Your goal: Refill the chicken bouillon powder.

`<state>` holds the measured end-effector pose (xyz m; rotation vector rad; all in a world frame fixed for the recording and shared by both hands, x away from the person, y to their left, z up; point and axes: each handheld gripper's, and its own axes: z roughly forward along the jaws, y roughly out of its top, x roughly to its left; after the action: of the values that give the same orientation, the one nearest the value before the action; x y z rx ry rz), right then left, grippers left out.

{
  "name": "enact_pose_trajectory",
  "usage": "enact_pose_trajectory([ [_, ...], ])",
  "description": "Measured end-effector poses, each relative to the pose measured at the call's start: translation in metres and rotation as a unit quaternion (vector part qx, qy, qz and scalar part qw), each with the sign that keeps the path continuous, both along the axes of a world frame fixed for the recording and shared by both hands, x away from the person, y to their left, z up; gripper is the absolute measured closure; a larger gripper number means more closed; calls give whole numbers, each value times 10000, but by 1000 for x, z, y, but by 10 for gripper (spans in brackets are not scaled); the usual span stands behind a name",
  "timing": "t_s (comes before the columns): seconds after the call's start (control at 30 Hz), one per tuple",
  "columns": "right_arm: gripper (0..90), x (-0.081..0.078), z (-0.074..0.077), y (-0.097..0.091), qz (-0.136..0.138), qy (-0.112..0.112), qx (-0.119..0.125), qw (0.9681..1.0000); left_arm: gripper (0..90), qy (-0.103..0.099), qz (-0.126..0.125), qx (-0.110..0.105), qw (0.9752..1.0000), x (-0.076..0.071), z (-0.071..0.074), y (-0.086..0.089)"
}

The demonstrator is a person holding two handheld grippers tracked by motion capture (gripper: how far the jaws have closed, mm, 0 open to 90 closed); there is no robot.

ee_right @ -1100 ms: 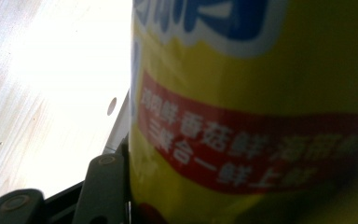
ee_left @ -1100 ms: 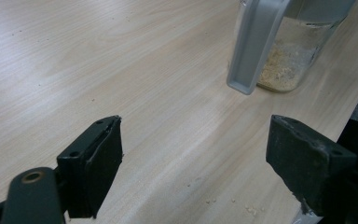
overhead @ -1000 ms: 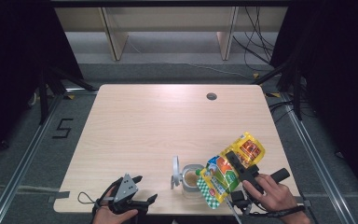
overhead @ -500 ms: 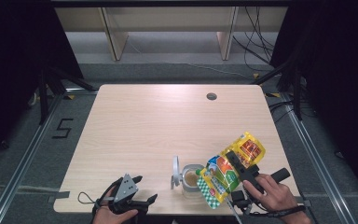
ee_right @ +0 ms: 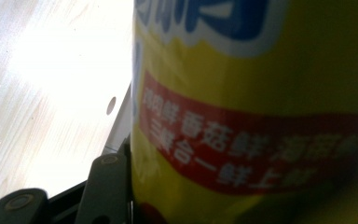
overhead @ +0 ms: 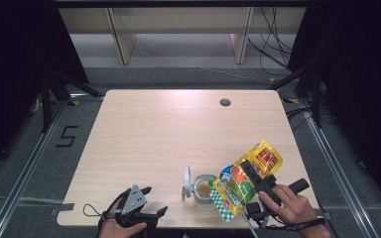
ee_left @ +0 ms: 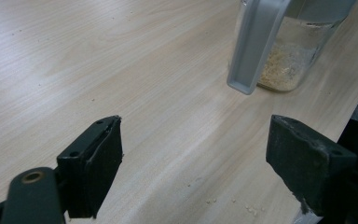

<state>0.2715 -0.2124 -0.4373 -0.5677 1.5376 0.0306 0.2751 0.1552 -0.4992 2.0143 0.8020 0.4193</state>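
Pale wooden table (overhead: 168,134): right tongs (overhead: 250,173) clamp a yellow snack bag (overhead: 243,178) over the jar (overhead: 204,191); left tongs (ee_left: 196,158) gape empty.

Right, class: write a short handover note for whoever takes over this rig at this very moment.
Right gripper: shut on the snack bag, which is tilted with its lower end over the jar.
Left gripper: open, holding nothing, low at the table's near edge, aimed at the jar.
Jar: open, lid up at its left, crumbs on the bottom.
Done: some contents are in the jar.
Left: probably finish pouring, put the bag down, shut the lid.
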Motion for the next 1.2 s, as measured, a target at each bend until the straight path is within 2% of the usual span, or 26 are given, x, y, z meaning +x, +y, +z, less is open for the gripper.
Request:
enact_pose_trajectory([
  [0.13, 522, 0, 0, 0, 9, 6, 4, 10000, 181, -11, 7, -4, 10000, 0, 0, 0],
  [0.17, 522, 1, -1, -1, 84, -39, 61, 9999, 181, 4, 13, -14, 10000, 0, 0, 0],
  [0.2, 522, 0, 0, 0, -2, -5, -3, 10000, 181, 12, -5, 45, 10000, 0, 0, 0],
  [0.23, 522, 0, 0, 0, 24, 1, 1, 10000, 181, 12, 16, -28, 10000, -1, 0, -1],
  [0.3, 522, 0, 0, 0, 20, -6, 0, 10000, 181, 4, 33, -35, 10000, 0, -1, -1],
  [0.33, 522, 0, 0, 0, 13, -14, 1, 10000, 181, 8, -8, 56, 10000, 0, 0, 1],
  [0.4, 522, 0, 1, 0, 27, 1, -3, 10000, 181, 12, 20, -31, 10000, 0, 0, 0],
  [0.5, 522, 1, 0, 0, 85, -36, 58, 9999, 181, -12, 26, -24, 10000, 0, 0, 0],
  [0.53, 522, 0, 0, 0, -1, -4, -2, 10000, 181, 10, -5, 35, 10000, 0, 0, 1],
  [0.6, 523, 0, 0, 0, 27, 10, -3, 10000, 181, 10, 15, -19, 10000, -1, 0, 0],
  [0.63, 522, 0, 0, 0, 22, 3, 5, 10000, 181, 11, -16, 57, 10000, 0, 0, 1],
  [0.67, 523, 0, 0, 0, 1, -4, -1, 10000, 181, 10, 27, -27, 10000, 0, 0, 0],
  [0.8, 524, 0, 0, 0, 29, -11, -8, 10000, 181, 12, 20, -20, 10000, 0, 0, 0],
  [0.83, 524, 0, 1, 0, 17, -18, -11, 10000, 181, 8, -15, 53, 10000, 0, 0, 1],
  [0.87, 523, 0, 1, 0, 17, -17, -13, 10000, 181, 9, 24, -28, 10000, 0, 0, 0],
  [1.13, 528, 0, 0, -1, 35, -4, -9, 10000, 181, -5, 25, -27, 10000, -1, 0, -1],
  [1.17, 530, 0, -1, -1, -17, 24, 59, 10000, 181, -15, -2, 44, 10000, -1, 0, 0],
  [1.2, 532, 0, 1, -1, 22, -16, -15, 10000, 181, 15, 21, -23, 10000, 0, 0, -1],
])
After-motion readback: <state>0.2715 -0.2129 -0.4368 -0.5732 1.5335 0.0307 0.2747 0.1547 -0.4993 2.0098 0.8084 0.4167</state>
